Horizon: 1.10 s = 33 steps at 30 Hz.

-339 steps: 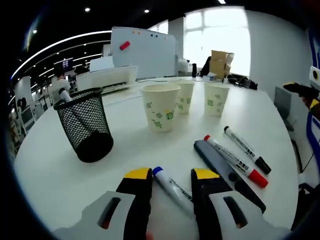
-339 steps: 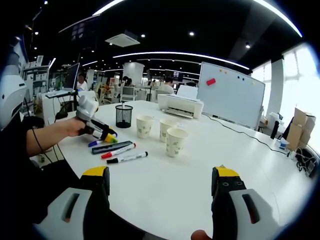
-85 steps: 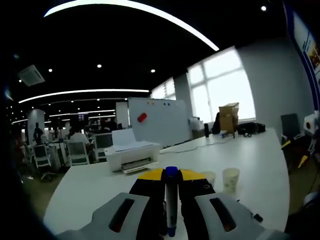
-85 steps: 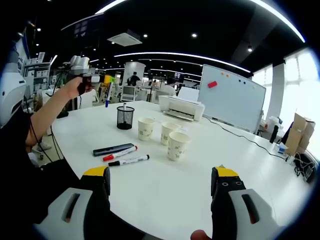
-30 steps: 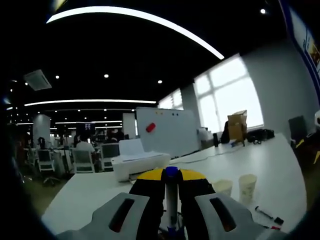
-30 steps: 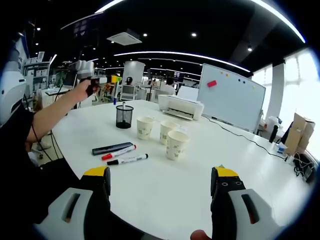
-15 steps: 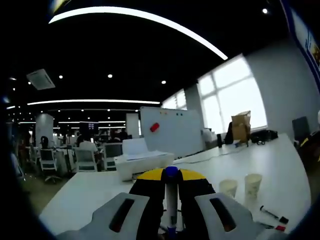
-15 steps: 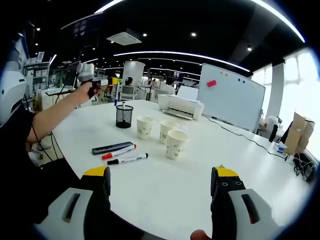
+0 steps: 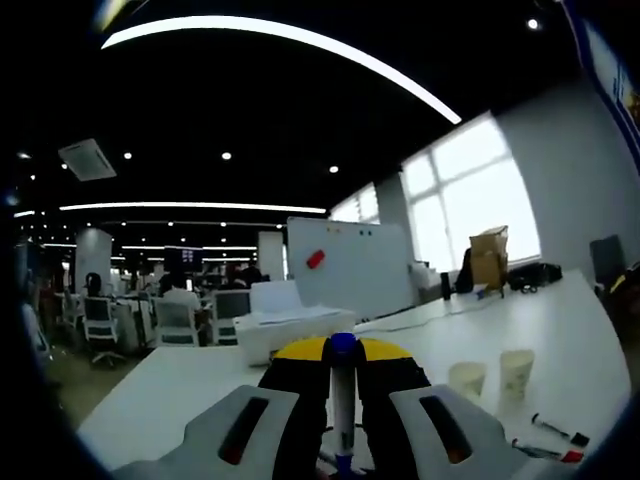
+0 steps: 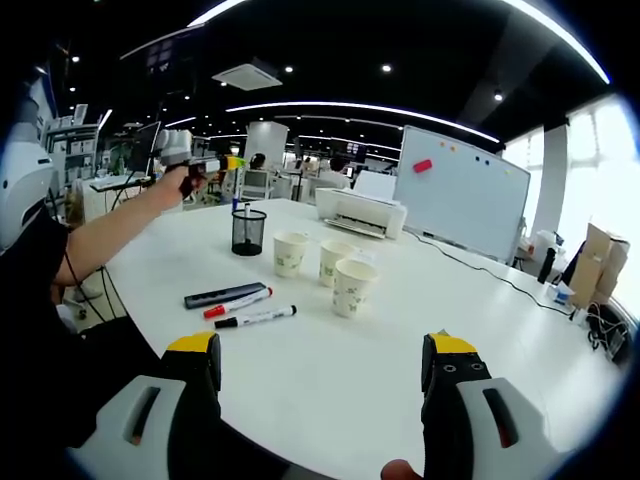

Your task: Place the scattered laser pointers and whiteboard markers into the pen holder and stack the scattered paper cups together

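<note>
A: What sits closest in the right gripper view?

B: The right tool (image 10: 318, 372), its jaws wide apart with nothing between them, held low over the bare near edge of the surface (image 10: 400, 330). I'd guess it is simply waiting its turn.

A: And beyond it?

B: A black-capped marker (image 10: 256, 318), a red-capped marker (image 10: 237, 302) and a dark laser pointer (image 10: 224, 295) lie side by side, near one another. Just past them stand three paper cups (image 10: 324, 267), upright and separate, not yet stacked. Farther on is the mesh pen holder (image 10: 247, 232).

A: Where is the left tool?

B: The left tool (image 10: 222, 164) is raised above the pen holder at the end of the person's outstretched arm. In the left gripper view its jaws are clamped on a blue-capped marker (image 9: 343, 405), which runs lengthwise between them, cap toward the room.

A: Why hold it that way?

B: Likely so the marker hangs upright over the holder's mouth and can drop in end first. Whether it is lined up exactly, I cannot tell.

A: Farthest back?

B: A printer (image 10: 361, 213) and a whiteboard (image 10: 459, 190).
</note>
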### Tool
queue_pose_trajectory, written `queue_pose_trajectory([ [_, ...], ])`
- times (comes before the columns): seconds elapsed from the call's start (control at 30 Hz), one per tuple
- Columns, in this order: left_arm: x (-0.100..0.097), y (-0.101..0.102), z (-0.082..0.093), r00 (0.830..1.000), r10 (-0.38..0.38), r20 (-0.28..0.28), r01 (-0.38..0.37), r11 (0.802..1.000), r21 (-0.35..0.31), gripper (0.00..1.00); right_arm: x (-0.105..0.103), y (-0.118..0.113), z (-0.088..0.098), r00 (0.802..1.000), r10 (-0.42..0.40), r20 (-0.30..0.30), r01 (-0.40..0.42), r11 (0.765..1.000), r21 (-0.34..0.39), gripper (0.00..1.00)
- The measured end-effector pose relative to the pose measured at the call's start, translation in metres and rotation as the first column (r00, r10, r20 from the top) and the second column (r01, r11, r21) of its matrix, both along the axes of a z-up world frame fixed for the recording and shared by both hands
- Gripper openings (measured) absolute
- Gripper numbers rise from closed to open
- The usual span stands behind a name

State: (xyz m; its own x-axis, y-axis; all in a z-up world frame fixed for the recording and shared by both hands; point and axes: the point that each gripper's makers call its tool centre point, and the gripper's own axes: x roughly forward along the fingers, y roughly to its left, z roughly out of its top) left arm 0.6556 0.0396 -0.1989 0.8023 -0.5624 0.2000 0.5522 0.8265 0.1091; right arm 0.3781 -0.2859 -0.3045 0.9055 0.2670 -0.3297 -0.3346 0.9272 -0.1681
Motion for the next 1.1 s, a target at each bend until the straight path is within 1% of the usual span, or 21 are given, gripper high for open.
queue_pose_trajectory([
  [0.1,0.004,0.001,-0.005,1.0,0.011,-0.001,-0.011,1.0,0.002,0.15,0.0,0.0,0.0,1.0,-0.001,-0.001,0.001,1.0,-0.001,0.78],
  [0.27,0.003,0.006,-0.008,1.0,0.022,-0.005,-0.023,0.999,-0.023,0.15,0.0,0.001,-0.002,1.0,0.003,-0.005,-0.003,1.0,-0.001,0.78],
  [0.5,0.007,0.013,-0.017,0.999,0.04,-0.028,-0.041,0.999,-0.029,0.15,0.001,0.0,0.0,1.0,-0.001,-0.001,0.001,1.0,-0.001,0.78],
  [0.67,0.01,0.014,-0.024,0.998,0.039,-0.057,-0.041,0.998,-0.044,0.15,0.001,0.002,-0.003,1.0,0.004,-0.009,-0.004,1.0,-0.005,0.78],
  [0.9,0.013,0.014,-0.033,0.996,0.04,-0.081,-0.043,0.999,-0.033,0.15,0.001,0.002,-0.001,1.0,0.006,-0.006,-0.006,1.0,-0.01,0.77],
  [1.1,0.016,0.016,-0.039,0.993,0.032,-0.116,-0.037,0.998,-0.047,0.15,0.0,0.001,-0.002,1.0,0.002,-0.007,-0.002,1.0,-0.007,0.77],
])
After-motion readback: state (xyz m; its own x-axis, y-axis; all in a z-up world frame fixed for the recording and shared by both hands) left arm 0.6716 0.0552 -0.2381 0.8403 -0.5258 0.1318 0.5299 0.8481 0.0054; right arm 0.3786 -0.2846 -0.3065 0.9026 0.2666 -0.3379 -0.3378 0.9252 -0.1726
